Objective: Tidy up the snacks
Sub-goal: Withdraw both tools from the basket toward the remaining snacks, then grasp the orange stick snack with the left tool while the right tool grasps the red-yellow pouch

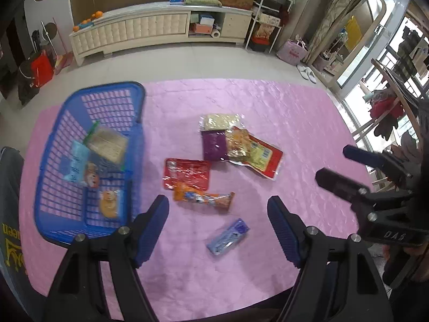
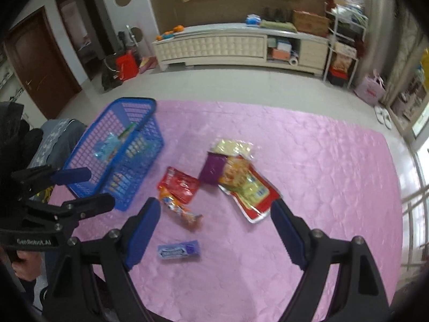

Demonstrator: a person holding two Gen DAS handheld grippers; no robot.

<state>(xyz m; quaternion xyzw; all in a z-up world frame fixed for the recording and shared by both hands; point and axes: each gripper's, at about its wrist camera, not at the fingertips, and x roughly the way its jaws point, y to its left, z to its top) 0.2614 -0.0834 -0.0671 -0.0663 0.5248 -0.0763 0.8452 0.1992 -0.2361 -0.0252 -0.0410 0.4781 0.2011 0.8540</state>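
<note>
A blue basket (image 1: 51,145) (image 2: 150,145) stands at the table's left and holds several snack packets (image 1: 107,145). Loose snacks lie mid-table: a red packet (image 1: 187,173) (image 2: 179,183), an orange bar (image 1: 203,197) (image 2: 179,210), a small blue-purple pack (image 1: 229,236) (image 2: 178,251), a purple packet (image 1: 214,145) (image 2: 213,170), a pale clear packet (image 1: 219,120) (image 2: 233,146) and a red-yellow pouch (image 1: 257,155) (image 2: 249,190). My left gripper (image 1: 218,222) is open and empty above the near snacks. My right gripper (image 2: 215,226) is open and empty, and also shows at the right of the left wrist view (image 1: 332,165).
A pink cloth (image 1: 268,107) (image 2: 321,161) covers the table. A cream cabinet (image 1: 150,29) (image 2: 236,48) stands across the floor. A chair (image 1: 388,86) and window are at the right. My left gripper also shows at the left of the right wrist view (image 2: 93,187).
</note>
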